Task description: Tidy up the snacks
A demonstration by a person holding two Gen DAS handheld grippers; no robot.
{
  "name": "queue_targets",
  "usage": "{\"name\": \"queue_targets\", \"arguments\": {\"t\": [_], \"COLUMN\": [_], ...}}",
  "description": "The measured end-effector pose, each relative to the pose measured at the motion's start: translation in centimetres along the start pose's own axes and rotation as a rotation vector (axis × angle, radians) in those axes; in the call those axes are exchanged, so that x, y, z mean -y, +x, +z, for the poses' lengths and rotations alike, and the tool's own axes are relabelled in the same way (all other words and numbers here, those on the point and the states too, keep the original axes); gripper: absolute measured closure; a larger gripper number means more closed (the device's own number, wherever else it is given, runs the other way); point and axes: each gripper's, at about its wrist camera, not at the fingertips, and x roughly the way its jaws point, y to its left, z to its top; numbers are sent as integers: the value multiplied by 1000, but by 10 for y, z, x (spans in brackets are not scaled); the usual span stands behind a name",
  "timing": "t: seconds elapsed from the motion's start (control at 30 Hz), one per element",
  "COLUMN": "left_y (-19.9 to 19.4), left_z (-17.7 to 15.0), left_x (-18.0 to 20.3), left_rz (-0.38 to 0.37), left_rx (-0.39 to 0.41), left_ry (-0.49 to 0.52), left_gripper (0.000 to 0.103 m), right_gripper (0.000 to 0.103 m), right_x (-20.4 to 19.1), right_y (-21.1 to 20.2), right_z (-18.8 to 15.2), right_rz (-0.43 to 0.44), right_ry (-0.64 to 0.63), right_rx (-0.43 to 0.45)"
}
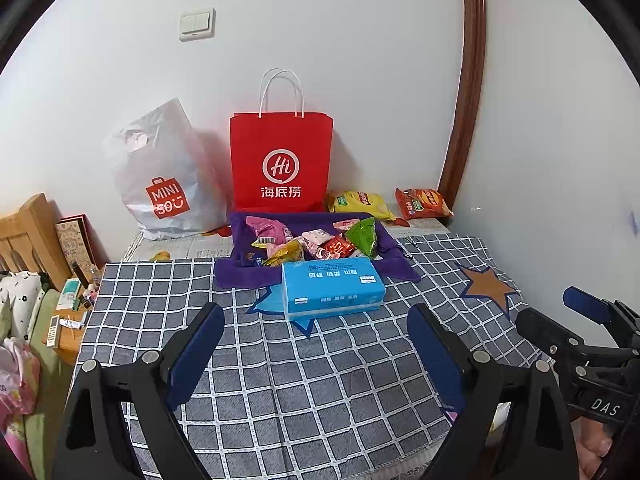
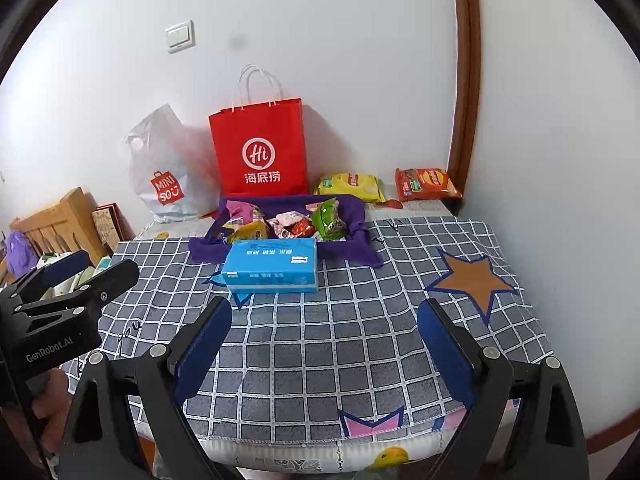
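Observation:
A purple cloth basket (image 1: 240, 240) (image 2: 356, 216) sits at the back of the checked table and holds several snack packets, among them a pink one (image 1: 266, 232) and a green one (image 1: 362, 236). Behind it to the right, a yellow chip bag (image 1: 358, 204) (image 2: 348, 186) and an orange-red snack bag (image 1: 424, 202) (image 2: 426, 184) lie by the wall. My left gripper (image 1: 316, 314) hovers open over the table, short of the blue tissue pack (image 1: 332, 288) (image 2: 272, 266), with nothing between its fingers. My right gripper (image 2: 325, 306) is open and empty too, beside the left one.
A red paper bag (image 1: 280, 160) and a white plastic shopping bag (image 1: 168, 184) stand against the wall behind the basket. A wooden bed frame (image 1: 28, 232) and a cluttered side stand (image 1: 72, 312) lie left of the table. A wall closes in on the right.

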Motion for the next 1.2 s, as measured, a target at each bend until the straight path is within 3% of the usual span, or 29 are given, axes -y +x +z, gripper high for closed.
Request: {"name": "queue_targets", "arguments": {"t": [1.2], "left_y": [0], "left_z": [-2], "left_x": [-3], "left_rz": [-7], "left_rx": [-7], "left_ry": [-6], "left_gripper": [10], "right_gripper": [10], "right_x": [-1], "right_y": [-1], "right_z": [-3], "right_rz": [13], "right_ry": [-2], "right_rx": [3]}}
